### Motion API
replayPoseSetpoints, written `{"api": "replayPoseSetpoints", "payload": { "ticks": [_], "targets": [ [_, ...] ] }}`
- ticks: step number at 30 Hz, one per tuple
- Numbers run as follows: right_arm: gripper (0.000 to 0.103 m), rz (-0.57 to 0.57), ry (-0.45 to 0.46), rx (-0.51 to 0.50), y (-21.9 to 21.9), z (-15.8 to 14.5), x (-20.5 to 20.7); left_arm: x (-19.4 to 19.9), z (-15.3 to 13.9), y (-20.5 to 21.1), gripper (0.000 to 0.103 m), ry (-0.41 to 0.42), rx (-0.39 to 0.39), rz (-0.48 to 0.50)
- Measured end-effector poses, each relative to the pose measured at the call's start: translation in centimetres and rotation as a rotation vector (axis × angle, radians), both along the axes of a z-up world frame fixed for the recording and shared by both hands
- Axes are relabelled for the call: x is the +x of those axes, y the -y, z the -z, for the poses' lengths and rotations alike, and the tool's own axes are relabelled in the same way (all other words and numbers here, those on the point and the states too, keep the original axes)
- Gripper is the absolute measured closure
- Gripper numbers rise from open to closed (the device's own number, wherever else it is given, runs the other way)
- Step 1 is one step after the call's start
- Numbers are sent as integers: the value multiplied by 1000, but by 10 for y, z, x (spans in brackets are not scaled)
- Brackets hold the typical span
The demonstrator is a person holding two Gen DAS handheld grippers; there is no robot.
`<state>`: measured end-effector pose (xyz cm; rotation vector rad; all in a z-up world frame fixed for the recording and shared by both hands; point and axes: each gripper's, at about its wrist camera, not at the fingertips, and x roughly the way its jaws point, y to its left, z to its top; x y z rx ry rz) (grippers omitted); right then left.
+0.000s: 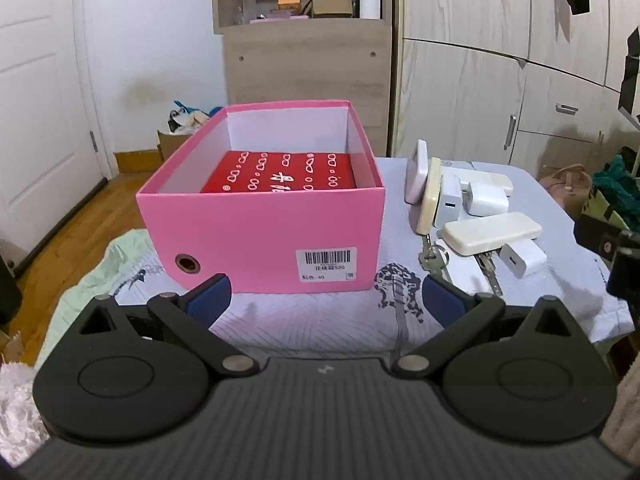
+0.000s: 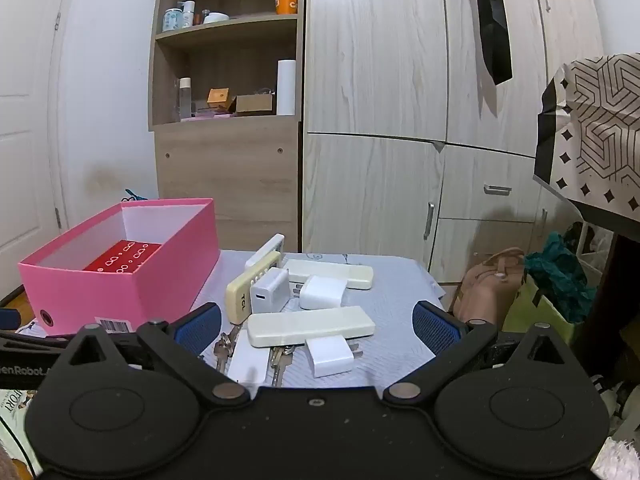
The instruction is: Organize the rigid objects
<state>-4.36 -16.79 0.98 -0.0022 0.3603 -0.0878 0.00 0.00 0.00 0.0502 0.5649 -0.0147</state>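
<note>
loose pile of rigid items on the worktop (image 2: pixel 400 344), to the right of the pink box (image 1: pixel 260 232): two cream remote controls lying flat, near remote (image 2: pixel 310 326) and far remote (image 2: pixel 330 274); a yellowed remote marked tcl (image 2: pixel 250 294) standing on its long edge, with a white slab-shaped device (image 2: pixel 266 250) leaning just behind it. white chargers between them: usb charger block (image 2: pixel 269 290) against the tcl remote, rounded charger (image 2: pixel 322 292) beside it, small plug charger (image 2: pixel 330 356) nearest the camera, prongs to the right. keys on a ring (image 2: pixel 226 346) partly under the near remote; a white card (image 2: pixel 248 362) lies over them.

worktop covered with a pale lilac cloth (image 1: pixel 320 320), ribbed, with a dark guitar print. room: wood-grain wardrobe doors behind, open shelf unit (image 2: pixel 228 60) with bottles, an orange cup, a small carton and a white roll; white door at left, wood floor.

pink box is open-topped, white inside, barcode label and a round hole on its near wall. it holds one red box with white pattern (image 1: pixel 282 174), lying flat on the bottom.

left tongs (image 1: pixel 326 292) released, jaws wide, nothing between, in front of the pink box. right tongs (image 2: pixel 316 326) released, jaws wide, facing the pile; no pad touches an item.
</note>
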Motion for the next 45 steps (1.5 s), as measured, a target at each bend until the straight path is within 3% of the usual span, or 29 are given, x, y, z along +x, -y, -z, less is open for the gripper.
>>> {"api": "replayPoseSetpoints", "payload": {
  "ticks": [5, 13, 21, 45],
  "targets": [
    [0, -4, -9, 2, -4, -3, 3, 4, 8, 0, 0, -50, -51, -13],
    [0, -17, -35, 45, 3, 7, 2, 7, 5, -4, 0, -82, -58, -21],
    [0, -60, -92, 48, -4, 4, 7, 7, 5, -4, 0, -90, -33, -4],
    [0, -50, -95, 24, -7, 6, 8, 10, 11, -4, 0, -129, 3, -19]
  ]
}}
